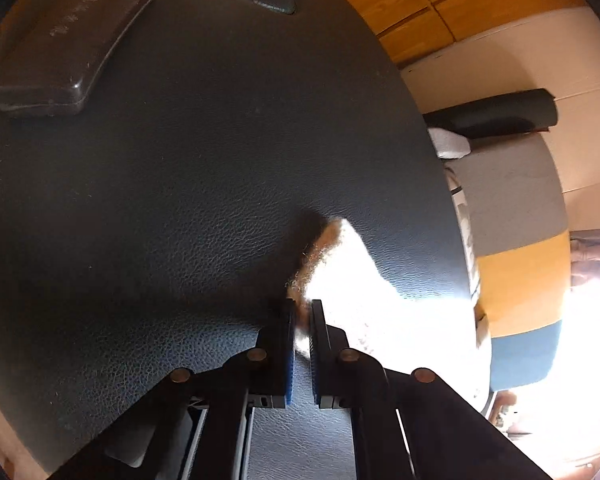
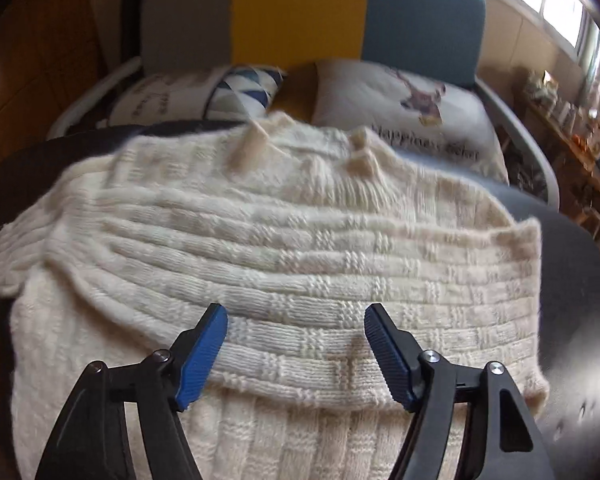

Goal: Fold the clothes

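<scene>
Plainly, "Happiness" on the cushion [image 2: 412, 120] (rest blurred) behind the cream sweater [image 2: 284, 248]

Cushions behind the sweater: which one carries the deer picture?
The white cushion on the right, with lettering under the deer; the cushion left of it shows blue triangles instead.

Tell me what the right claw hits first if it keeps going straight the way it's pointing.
Most likely the cream knitted sweater: the right claw is open and aimed at its folded ribbed layer. Depth is unclear, but nothing else shows in between.
</scene>
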Demonstrator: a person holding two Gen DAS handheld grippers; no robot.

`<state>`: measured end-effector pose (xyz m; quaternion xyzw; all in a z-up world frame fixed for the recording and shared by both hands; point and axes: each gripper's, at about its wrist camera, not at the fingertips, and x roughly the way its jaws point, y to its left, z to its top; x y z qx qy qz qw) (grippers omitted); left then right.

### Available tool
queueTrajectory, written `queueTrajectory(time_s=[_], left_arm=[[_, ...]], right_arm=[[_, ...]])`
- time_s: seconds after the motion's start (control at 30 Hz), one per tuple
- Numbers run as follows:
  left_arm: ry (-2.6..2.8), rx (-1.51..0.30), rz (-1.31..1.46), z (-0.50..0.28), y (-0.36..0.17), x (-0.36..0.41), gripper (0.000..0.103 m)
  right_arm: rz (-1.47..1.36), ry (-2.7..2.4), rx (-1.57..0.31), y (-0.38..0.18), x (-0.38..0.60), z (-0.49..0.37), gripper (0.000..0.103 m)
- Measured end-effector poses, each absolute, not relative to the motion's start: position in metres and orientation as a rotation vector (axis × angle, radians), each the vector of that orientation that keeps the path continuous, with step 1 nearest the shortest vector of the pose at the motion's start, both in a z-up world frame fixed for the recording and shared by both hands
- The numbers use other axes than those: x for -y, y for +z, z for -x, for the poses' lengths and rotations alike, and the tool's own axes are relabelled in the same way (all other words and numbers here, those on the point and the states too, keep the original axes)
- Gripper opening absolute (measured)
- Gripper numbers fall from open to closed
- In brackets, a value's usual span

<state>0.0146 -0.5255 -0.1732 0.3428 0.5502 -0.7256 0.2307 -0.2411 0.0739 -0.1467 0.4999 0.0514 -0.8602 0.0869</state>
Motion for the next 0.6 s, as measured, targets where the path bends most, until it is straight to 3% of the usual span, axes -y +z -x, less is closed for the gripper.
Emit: queueTrajectory(time_s=[0.3, 0.6], left_arm=[[-2.346, -1.559, -0.778, 0.005, -0.078, 0.481, 0.006], [-2.771, -1.618, -0.836, 0.091, 0.020, 0.327, 0.006]], right_arm=[[-1.491, -2.549, -0.136, -0.159, -0.076, 0.245, 0.074], [-1.454, -2.543, -0.125, -0.160, -0.077, 0.242, 0.074]])
